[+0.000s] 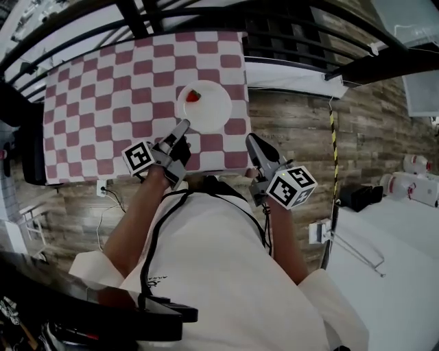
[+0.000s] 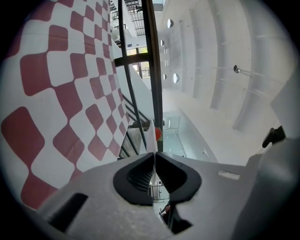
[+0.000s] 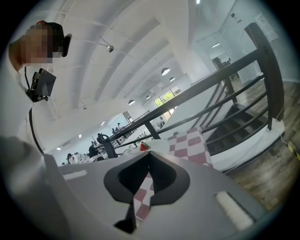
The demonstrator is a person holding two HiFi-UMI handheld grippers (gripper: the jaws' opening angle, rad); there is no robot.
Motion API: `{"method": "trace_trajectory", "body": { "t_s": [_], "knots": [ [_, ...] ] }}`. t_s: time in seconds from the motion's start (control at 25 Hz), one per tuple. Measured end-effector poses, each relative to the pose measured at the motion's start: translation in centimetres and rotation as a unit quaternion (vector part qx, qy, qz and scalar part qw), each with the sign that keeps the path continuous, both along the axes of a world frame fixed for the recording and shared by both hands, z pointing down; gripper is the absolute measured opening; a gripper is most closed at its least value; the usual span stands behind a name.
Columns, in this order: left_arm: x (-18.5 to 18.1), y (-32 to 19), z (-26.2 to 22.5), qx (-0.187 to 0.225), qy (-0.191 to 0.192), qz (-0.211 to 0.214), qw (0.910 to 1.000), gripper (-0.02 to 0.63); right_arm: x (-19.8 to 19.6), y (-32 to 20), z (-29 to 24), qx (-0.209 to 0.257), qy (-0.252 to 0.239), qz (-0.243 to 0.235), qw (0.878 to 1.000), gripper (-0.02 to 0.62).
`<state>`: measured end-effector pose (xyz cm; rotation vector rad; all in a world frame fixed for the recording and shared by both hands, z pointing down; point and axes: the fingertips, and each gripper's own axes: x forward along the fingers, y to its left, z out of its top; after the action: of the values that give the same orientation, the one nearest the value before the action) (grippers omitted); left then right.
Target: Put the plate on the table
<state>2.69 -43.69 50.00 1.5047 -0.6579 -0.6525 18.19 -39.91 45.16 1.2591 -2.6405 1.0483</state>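
A white plate with a red strawberry on it is over the near right part of the red-and-white checked table. My left gripper is shut on the plate's near rim. In the left gripper view the plate shows edge-on as a thin white sliver between the closed jaws, with the strawberry just past the left gripper. I cannot tell whether the plate rests on the cloth. My right gripper hangs off the table's near right corner, shut and empty; the right gripper looks toward the plate.
A black railing runs along the table's far side. Wood floor lies to the right, with a yellow-and-black strip on it. A wall socket with a cable sits under the table's near edge. A white surface fills the lower right.
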Motion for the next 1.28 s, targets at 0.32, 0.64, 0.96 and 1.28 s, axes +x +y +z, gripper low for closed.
{"method": "trace_trajectory", "body": {
  "t_s": [0.32, 0.64, 0.96, 1.28],
  "knots": [
    [2.2, -4.0, 3.5, 0.008, -0.008, -0.009, 0.9999, 0.021, 1.6, -3.1, 3.0, -0.023, 0.002, -0.033, 0.999, 0.009],
    [3.6, -7.9, 6.7, 0.008, -0.023, 0.006, 0.9997, 0.021, 2.5, -6.3, 6.0, -0.046, -0.005, -0.054, 0.997, 0.009],
    [5.0, -10.5, 11.4, -0.014, -0.017, 0.005, 0.9997, 0.021, 4.3, -8.5, 8.4, -0.062, 0.000, -0.053, 0.997, 0.009],
    [6.6, -11.2, 14.1, -0.032, -0.012, 0.014, 0.9993, 0.021, 5.4, -9.6, 9.8, -0.077, 0.003, -0.050, 0.996, 0.009]
  ]
}}
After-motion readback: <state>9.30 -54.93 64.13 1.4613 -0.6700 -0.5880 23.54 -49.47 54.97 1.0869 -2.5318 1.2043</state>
